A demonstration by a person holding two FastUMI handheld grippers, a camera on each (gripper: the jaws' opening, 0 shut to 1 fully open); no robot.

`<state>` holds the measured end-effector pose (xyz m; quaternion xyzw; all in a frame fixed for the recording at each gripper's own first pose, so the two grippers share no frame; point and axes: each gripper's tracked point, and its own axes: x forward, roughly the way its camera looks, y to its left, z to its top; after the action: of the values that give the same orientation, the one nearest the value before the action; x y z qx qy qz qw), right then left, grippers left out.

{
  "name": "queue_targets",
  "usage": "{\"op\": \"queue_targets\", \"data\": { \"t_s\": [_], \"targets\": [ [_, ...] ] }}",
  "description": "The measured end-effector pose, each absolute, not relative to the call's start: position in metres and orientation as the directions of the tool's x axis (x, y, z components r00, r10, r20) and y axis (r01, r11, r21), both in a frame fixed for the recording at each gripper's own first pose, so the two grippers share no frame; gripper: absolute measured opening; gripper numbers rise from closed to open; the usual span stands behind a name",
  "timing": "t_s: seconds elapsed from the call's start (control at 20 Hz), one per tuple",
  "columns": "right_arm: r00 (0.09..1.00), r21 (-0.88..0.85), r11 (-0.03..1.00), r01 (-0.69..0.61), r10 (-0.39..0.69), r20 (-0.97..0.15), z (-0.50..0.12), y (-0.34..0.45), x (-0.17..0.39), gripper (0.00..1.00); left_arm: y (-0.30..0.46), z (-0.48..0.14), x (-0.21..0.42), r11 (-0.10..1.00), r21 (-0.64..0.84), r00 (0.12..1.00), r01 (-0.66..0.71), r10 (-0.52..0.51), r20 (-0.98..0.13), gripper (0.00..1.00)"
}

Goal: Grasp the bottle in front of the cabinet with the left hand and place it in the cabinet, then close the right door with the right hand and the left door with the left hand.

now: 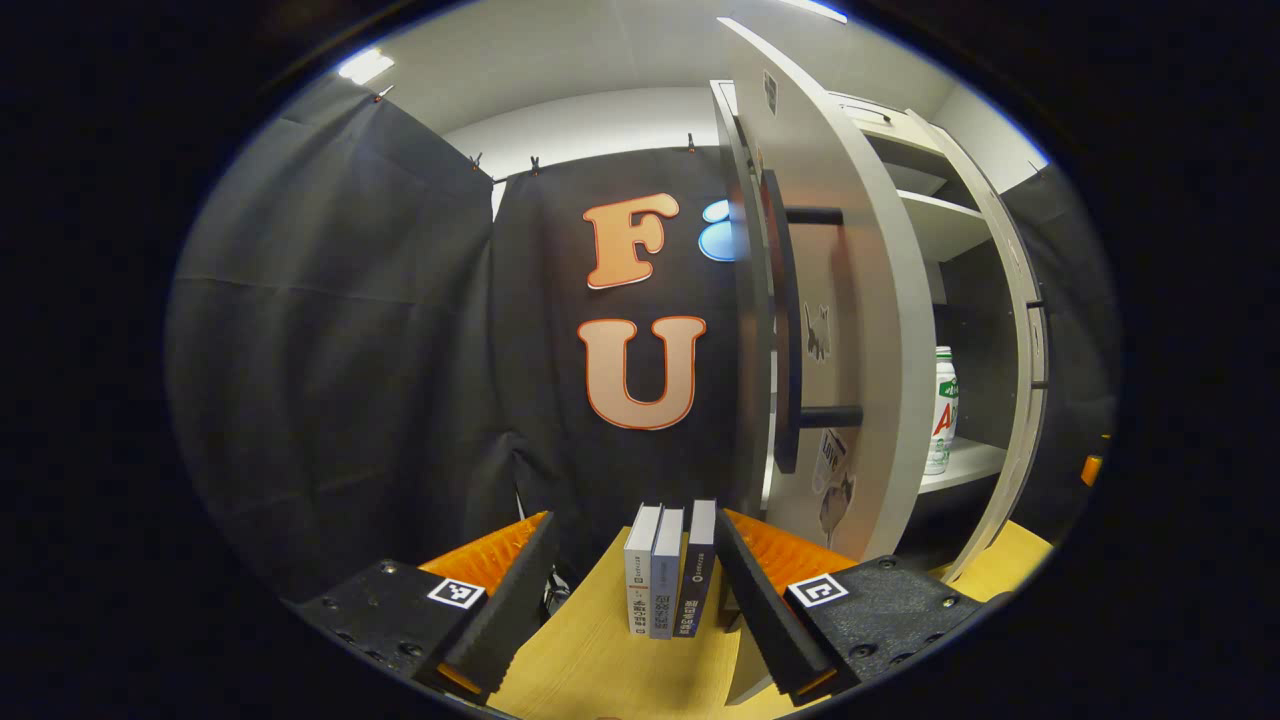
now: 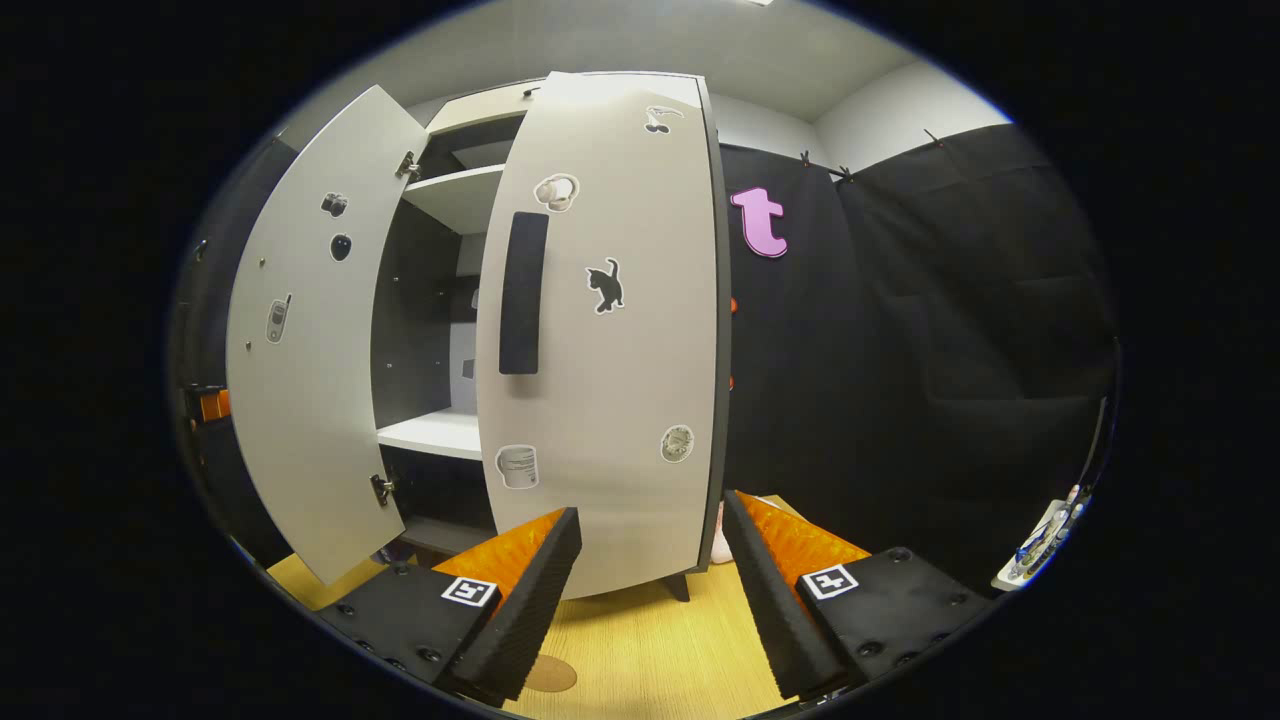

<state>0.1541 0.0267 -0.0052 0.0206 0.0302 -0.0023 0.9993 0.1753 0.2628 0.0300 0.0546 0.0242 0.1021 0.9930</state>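
Left gripper view: the left gripper (image 1: 635, 610) is level, fingers wide and empty, facing three books (image 1: 668, 570) upright on the worktop (image 1: 600, 660). The bottle (image 1: 941, 410) stands on the cabinet shelf (image 1: 960, 465), at its front edge, behind the left door (image 1: 850, 330).

Right gripper view: the right gripper (image 2: 650, 600) is spread wide, empty, just before the partly open right door (image 2: 610, 330).

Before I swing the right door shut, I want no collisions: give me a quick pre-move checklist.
1. Bottle on cabinet shelf: ok.
2. Left gripper empty and open: ok.
3. Right gripper open, facing right door: ok.
4. Right door handle unobstructed: ok.
5. Bottle far enough in to clear the door: cannot tell.
6. Left door open, out of the way: ok.
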Motion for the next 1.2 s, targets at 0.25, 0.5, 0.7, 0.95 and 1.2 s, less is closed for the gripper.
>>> {"op": "queue_targets", "data": {
  "t_s": [0.25,0.5,0.7,0.95,1.2],
  "targets": [
    [0.998,0.043,0.999,0.007,-0.004,-0.068,-0.006,0.024,0.15,0.95,0.257,0.017,0.18,0.979,0.092,0.98,-0.183,0.189,-0.066,0.94],
    [0.998,0.048,0.999,0.003,0.0,-0.066,-0.002,0.023,0.143,0.95,0.244,0.005,0.181,0.987,0.045,0.981,-0.153,0.157,-0.111,0.94],
    [0.998,0.042,0.999,0.034,-0.031,-0.054,0.003,0.007,0.131,0.95,0.215,0.007,0.185,0.99,0.098,0.987,-0.106,0.116,-0.111,0.93],
    [0.997,0.028,0.997,0.068,-0.067,-0.037,0.009,-0.016,0.119,0.95,0.166,-0.002,0.193,0.997,0.076,0.991,-0.021,0.031,-0.131,0.92],
    [0.996,0.028,0.996,0.084,-0.083,-0.024,0.016,-0.038,0.117,0.95,0.128,-0.01,0.204,0.997,0.066,0.99,0.037,-0.028,-0.139,0.92]
  ]
}}
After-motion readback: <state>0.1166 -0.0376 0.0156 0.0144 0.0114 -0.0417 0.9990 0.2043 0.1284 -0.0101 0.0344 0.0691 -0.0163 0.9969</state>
